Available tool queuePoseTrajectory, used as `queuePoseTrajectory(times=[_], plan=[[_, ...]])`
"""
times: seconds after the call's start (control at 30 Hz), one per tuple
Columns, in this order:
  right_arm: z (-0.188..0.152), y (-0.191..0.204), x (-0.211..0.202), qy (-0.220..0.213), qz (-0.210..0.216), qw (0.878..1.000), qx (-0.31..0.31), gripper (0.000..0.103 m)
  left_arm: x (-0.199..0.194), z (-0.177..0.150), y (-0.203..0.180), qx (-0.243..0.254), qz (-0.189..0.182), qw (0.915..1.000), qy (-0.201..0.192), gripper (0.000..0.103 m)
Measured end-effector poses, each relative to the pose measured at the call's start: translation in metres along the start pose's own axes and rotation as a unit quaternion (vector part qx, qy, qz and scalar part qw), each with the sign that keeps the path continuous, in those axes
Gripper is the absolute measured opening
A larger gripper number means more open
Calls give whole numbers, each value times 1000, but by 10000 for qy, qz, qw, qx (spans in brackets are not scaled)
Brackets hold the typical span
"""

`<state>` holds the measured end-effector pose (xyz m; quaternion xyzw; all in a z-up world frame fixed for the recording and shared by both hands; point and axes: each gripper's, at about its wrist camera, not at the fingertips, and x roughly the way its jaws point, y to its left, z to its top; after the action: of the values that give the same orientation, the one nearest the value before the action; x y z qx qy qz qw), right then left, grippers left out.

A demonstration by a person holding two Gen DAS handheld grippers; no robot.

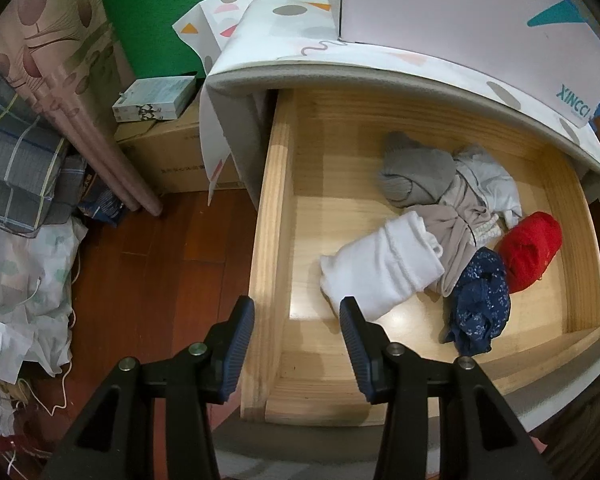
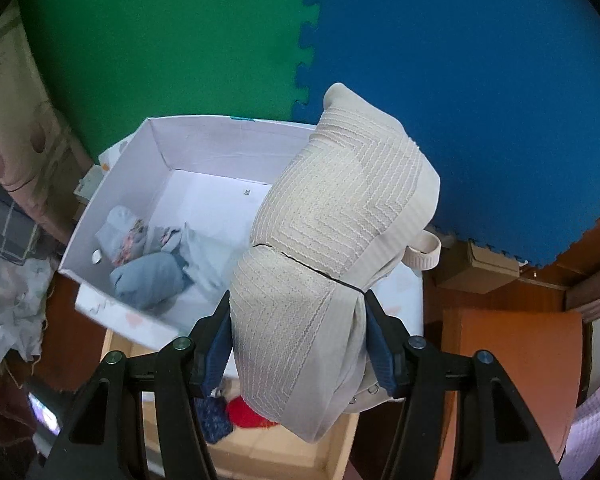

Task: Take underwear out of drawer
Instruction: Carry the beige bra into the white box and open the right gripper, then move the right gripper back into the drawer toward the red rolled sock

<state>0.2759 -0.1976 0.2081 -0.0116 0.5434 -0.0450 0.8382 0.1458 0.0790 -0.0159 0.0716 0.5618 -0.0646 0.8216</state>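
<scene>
The wooden drawer [image 1: 272,208] is pulled open. Inside it lie a white rolled piece [image 1: 380,268], a grey one [image 1: 412,172], a beige and white bundle [image 1: 468,208], a navy dotted one [image 1: 480,300] and a red one [image 1: 528,252]. My left gripper [image 1: 297,344] is open and empty above the drawer's front left corner. My right gripper [image 2: 298,344] is shut on a beige ribbed underwear piece [image 2: 332,220], held up above the drawer [image 2: 260,452] and beside a white box [image 2: 112,208].
The white box holds several folded light blue and floral garments [image 2: 148,256]. It stands on the cabinet top [image 1: 340,72]. Left of the drawer are wooden floor [image 1: 160,264], cardboard boxes [image 1: 168,152], rolled mats [image 1: 60,92] and bags. Green and blue foam mats [image 2: 340,40] cover the wall.
</scene>
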Motion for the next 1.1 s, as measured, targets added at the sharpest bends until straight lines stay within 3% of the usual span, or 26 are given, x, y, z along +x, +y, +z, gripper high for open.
queuePoseTrajectory(times=[0.33,0.6,0.73,0.9,1.1], plan=[[14,19,62,427,-20,9991,-74,57,3,0,-2,4,17,10000,53,45],[11,25,85,629,31,9980,-90,63,3,0,-3,-15,-13,10000,50,45],[8,25,80,482,-170,9985,-176,71,2,0,-4,17,4,10000,33,45],[4,13,51,267,88,9996,9,72,1,-1,-6,52,25,10000,13,45],[-21,9,22,254,391,9986,-250,72,-1,-1,-5,48,19,10000,-40,45]])
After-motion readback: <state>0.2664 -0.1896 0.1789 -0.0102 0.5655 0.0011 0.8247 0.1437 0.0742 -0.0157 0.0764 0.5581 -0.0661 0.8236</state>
